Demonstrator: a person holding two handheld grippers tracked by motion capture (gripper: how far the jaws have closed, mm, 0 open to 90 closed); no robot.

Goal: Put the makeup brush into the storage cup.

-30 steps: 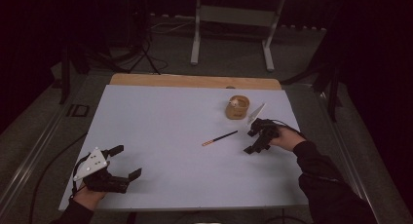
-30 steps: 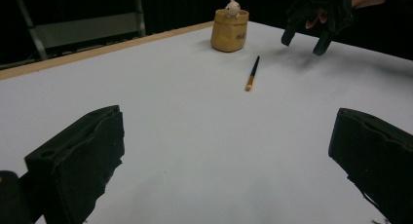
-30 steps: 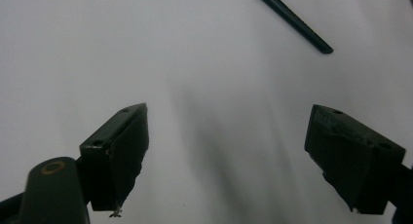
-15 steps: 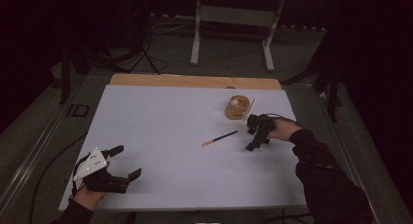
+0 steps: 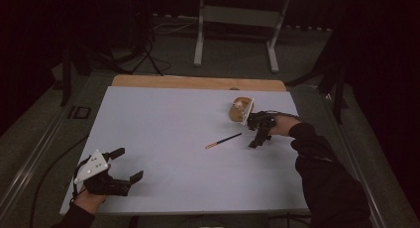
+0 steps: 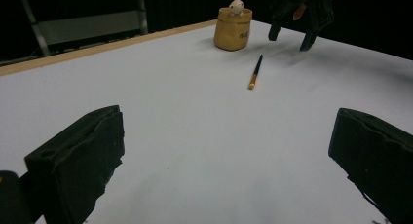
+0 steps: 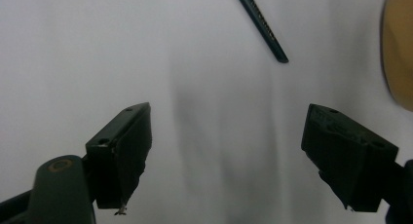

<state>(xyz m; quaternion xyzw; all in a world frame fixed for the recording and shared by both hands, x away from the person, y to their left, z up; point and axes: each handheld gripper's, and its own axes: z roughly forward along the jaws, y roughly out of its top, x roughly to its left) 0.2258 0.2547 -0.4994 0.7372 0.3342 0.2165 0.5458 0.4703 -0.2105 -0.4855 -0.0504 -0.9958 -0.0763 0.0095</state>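
Observation:
A dark pencil with an orange end [image 5: 224,140] lies on the white table [image 5: 163,124], right of centre. Beyond it stands a small tan holder [image 5: 239,109] with a pale little figure sticking out of its top. My right gripper [image 5: 261,139] hovers just right of the pencil and in front of the holder, jaws open and pointing down, nothing between them. In the right gripper view the pencil [image 7: 263,24] runs up past the open right gripper [image 7: 234,156], and the holder [image 7: 400,48] shows at the right edge. My left gripper [image 5: 130,164] rests open near the front left corner.
In the left gripper view, beyond the left gripper [image 6: 226,165], stand the pencil [image 6: 255,72], the tan holder [image 6: 233,29] and the other gripper [image 6: 297,19]. A wooden strip [image 5: 198,83] borders the table's far edge. A metal stand [image 5: 235,20] rises on the dark floor behind.
My right gripper has shifted a little away from the person, toward the tan holder, still open and empty. The left gripper and the pencil have stayed put.

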